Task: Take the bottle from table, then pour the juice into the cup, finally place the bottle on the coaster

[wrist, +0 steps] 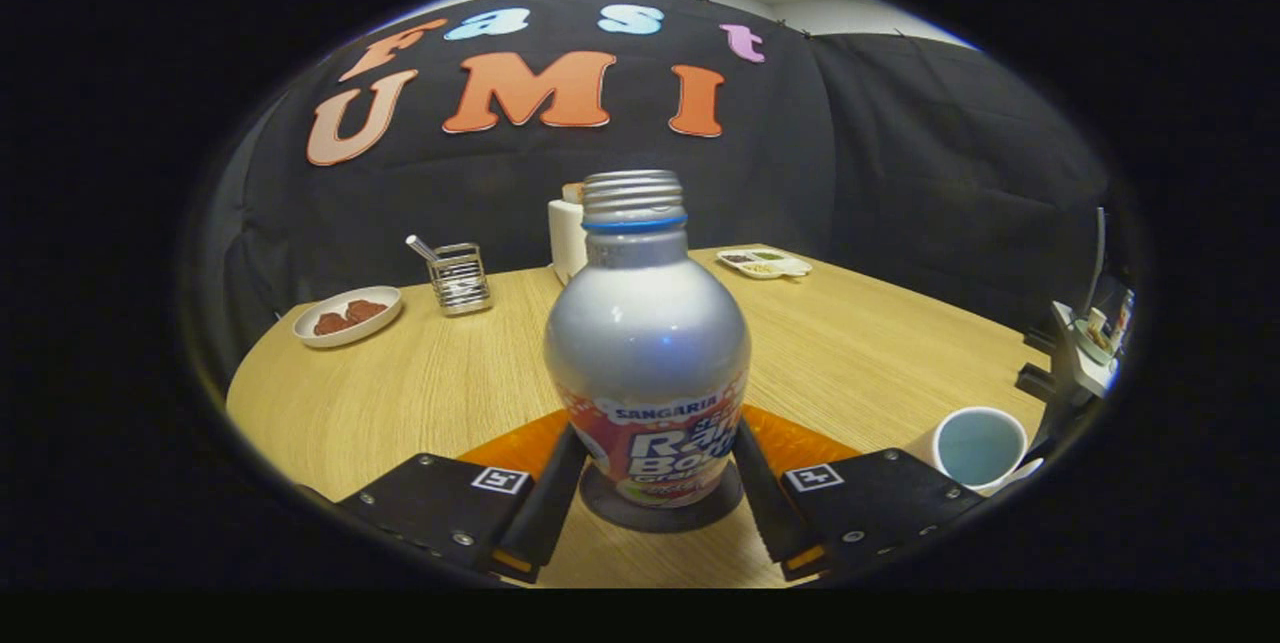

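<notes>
A silver bottle [648, 343] with a printed label and a bare threaded neck stands upright between my fingers. Its base rests on a dark round coaster [610, 508], which lies on an orange mat [505, 448]. My gripper [659, 433] is shut on the bottle, one finger [552, 498] pressing each side of the labelled lower body. A white cup [975, 445] with a pale inside stands on the table to the right, just beyond my right finger.
The wooden table [420, 383] stretches ahead. At its far side are a plate of brown food [346, 315], a wire holder with a utensil [458, 277], a white box [566, 238] behind the bottle and a small divided tray [764, 263]. A stand with small items [1085, 338] is at the right.
</notes>
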`<state>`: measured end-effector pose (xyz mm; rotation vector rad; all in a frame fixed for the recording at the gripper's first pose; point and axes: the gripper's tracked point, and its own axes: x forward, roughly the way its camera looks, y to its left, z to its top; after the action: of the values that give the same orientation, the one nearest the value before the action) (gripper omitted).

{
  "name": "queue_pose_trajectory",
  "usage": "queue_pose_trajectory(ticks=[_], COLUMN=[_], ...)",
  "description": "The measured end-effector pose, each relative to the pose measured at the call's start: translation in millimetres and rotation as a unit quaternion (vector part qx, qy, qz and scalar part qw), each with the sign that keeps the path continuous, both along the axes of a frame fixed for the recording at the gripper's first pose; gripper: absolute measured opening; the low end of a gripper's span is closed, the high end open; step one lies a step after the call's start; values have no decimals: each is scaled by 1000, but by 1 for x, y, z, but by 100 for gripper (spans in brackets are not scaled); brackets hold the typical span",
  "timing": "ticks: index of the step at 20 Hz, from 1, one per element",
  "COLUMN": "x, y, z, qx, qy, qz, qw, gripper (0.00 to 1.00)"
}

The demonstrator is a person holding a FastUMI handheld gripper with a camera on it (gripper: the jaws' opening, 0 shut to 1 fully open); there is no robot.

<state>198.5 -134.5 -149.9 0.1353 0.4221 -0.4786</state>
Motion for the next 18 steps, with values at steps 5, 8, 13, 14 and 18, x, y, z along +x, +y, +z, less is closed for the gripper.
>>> queue_pose_trajectory(ticks=[5, 8, 13, 14, 18], x=[-6, -8, -20, -24, -49], y=[1, 3, 9, 13, 34], z=[-3, -1, 14, 21, 50], qx=[20, 32, 24, 25, 12], qy=[-10, -25, -52, -61, -96], qz=[-7, -8, 1, 6, 34], qw=[1000, 999, 998, 998, 995], gripper=[80, 85, 98, 98, 98])
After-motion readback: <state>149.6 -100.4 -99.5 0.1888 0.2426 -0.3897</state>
